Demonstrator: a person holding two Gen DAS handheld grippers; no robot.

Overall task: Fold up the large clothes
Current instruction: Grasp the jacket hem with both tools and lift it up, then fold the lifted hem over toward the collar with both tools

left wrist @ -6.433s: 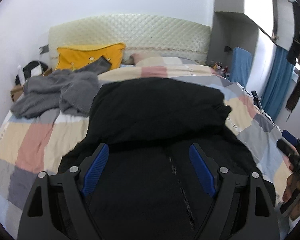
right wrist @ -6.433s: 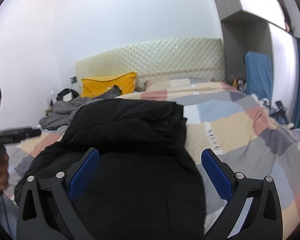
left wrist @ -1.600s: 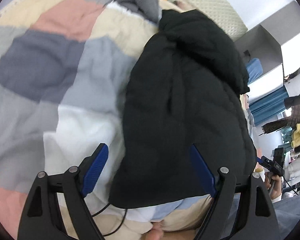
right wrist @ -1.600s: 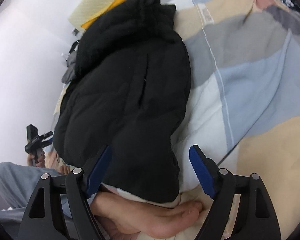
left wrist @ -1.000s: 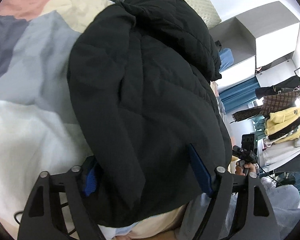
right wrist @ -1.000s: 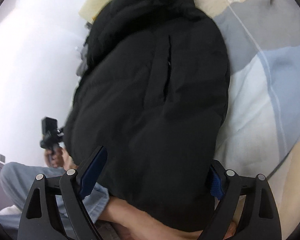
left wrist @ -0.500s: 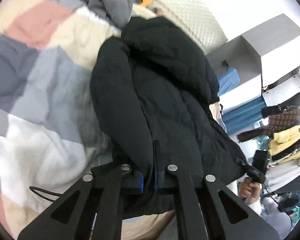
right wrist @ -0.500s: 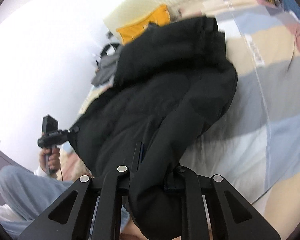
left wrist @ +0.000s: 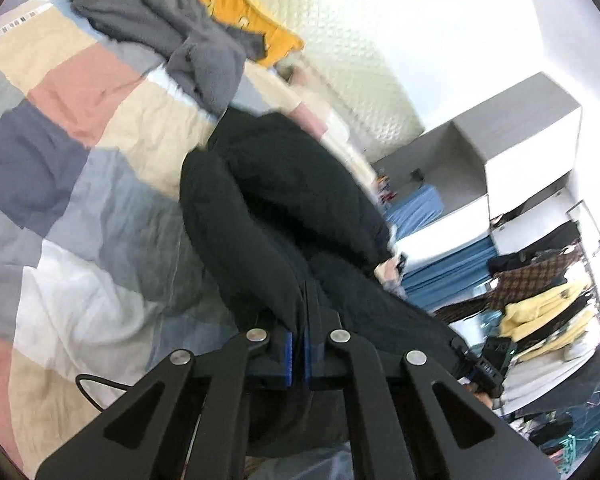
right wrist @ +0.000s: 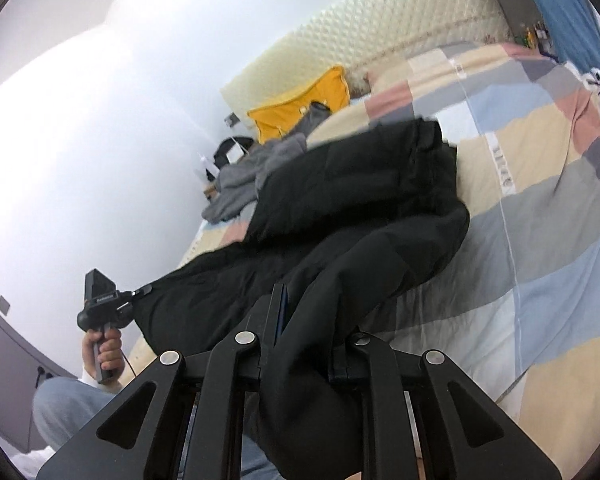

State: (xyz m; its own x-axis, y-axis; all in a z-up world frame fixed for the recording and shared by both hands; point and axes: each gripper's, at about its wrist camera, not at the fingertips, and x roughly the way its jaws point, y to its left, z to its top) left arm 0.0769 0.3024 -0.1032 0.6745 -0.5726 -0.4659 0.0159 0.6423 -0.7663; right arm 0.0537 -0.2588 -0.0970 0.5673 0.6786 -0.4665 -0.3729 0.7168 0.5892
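Note:
A large black padded jacket (left wrist: pixel 292 200) lies along the patchwork bed, its near hem lifted off the quilt. In the left wrist view my left gripper (left wrist: pixel 298 344) is shut on that hem, the blue pads pinching a thin fold. My right gripper (right wrist: pixel 304 320) is shut on the jacket (right wrist: pixel 360 216) at the hem's other corner, a thick fold bulging between its fingers and hanging over them. The left gripper (right wrist: pixel 100 304) also shows at the left of the right wrist view, held by a hand. The jacket's far end rests on the bed.
The bed's checked quilt (left wrist: pixel 60 184) spreads on both sides of the jacket. A grey fleece garment (left wrist: pixel 172 32) and a yellow pillow (right wrist: pixel 300 104) lie near the padded headboard. A clothes rack (left wrist: pixel 540 304) stands beyond the bed. A black cable (left wrist: pixel 96 392) trails on the quilt.
Both grippers closed on the jacket's near hem and rose, lifting that end off the quilt. The views have tilted up towards the headboard.

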